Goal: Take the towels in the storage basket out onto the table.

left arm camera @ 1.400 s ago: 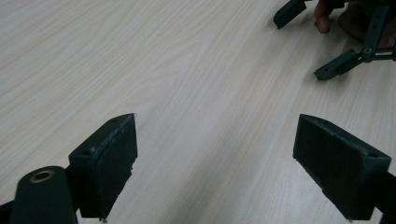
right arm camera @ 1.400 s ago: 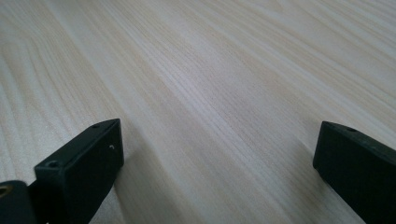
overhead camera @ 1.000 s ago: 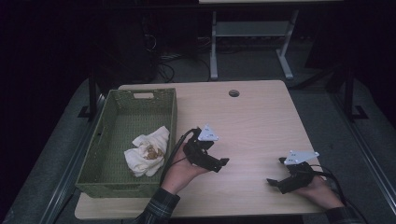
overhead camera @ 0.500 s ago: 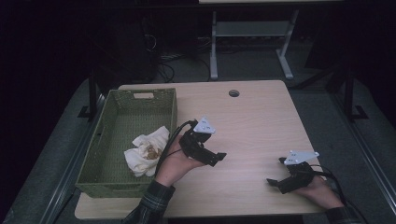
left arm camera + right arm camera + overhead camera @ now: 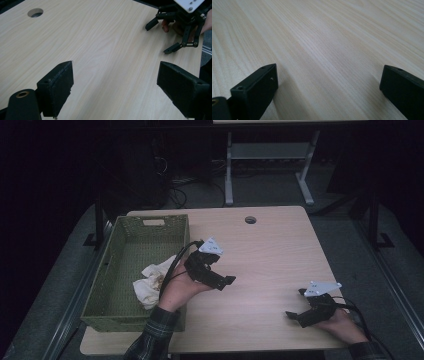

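A: Where are the two grippers?

B: The left gripper (image 5: 220, 272) is held up over the desk (image 5: 270, 255), just beside the right wall of the basket (image 5: 100, 295), roughly midway along the desk's left half. The left hand (image 5: 177, 290) grips it from below, and a plaid sleeve (image 5: 152, 335) comes in at the near edge. The right gripper (image 5: 300, 307) is low by the near right corner, with the right hand (image 5: 340, 325) behind it.

A: How do the jaws stand?

B: Both wide. In the left gripper view the two black pads (image 5: 58, 87) stand far apart with bare wood between them and nothing held. The right gripper view shows the same: pads (image 5: 257, 87) spread to either side, only wood grain between.

A: Does one gripper see the other?

B: Yes. The left gripper view catches the right gripper (image 5: 165, 37) at its upper right, jaws apart, white plate on top, fingers behind it.

A: And the basket?

B: A green woven basket sitting along the desk's left edge. A crumpled white cloth (image 5: 150, 282) lies inside against the right wall, toward the near end. It has brownish marks, but I cannot tell what they are.

A: Anything else on the desk?

B: A round cable hole (image 5: 250, 220) near the far edge, also visible in the left gripper view (image 5: 35, 12).
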